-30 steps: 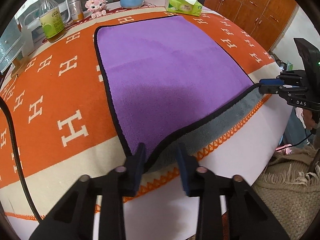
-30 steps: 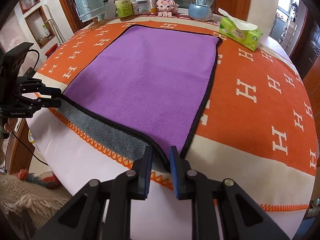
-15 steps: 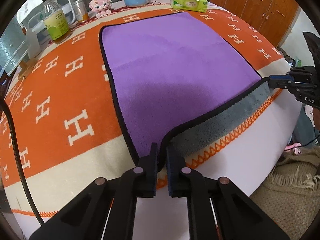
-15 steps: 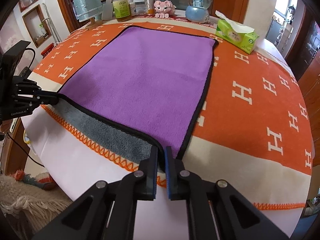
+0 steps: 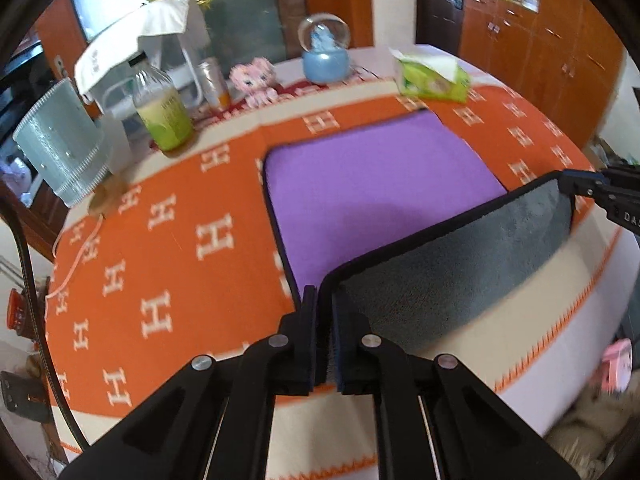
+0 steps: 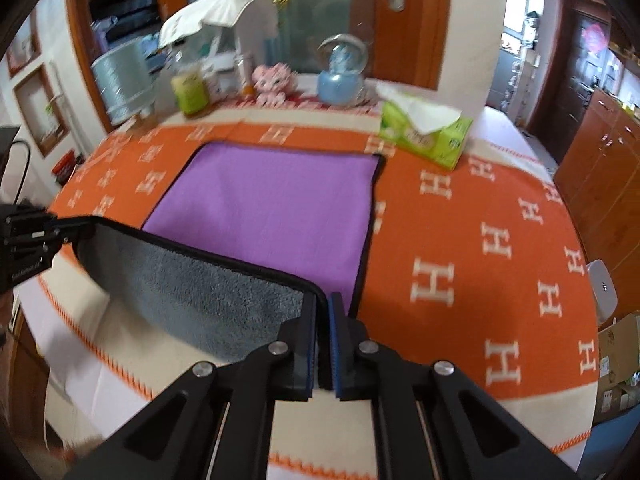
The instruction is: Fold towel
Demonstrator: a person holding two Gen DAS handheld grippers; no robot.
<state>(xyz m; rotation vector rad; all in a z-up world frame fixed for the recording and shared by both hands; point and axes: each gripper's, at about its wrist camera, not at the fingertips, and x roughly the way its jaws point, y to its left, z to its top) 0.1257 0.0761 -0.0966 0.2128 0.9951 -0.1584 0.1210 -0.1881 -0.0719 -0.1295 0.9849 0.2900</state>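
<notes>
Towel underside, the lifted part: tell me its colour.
Grey, with a black bound edge; the towel top face is purple. Clearest in the right wrist view.

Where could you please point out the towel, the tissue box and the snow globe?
towel (image 6: 272, 208): right wrist view, flat purple face.
tissue box (image 6: 430, 140): right wrist view, green front side.
snow globe (image 5: 325, 62): left wrist view, blue base.

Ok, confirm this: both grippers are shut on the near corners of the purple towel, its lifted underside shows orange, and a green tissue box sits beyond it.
One detail is wrong: the lifted underside is grey, not orange, as the right wrist view shows. The rest holds: the left gripper and right gripper are shut on the near corners of the purple towel, and the green tissue box sits beyond it.
</notes>
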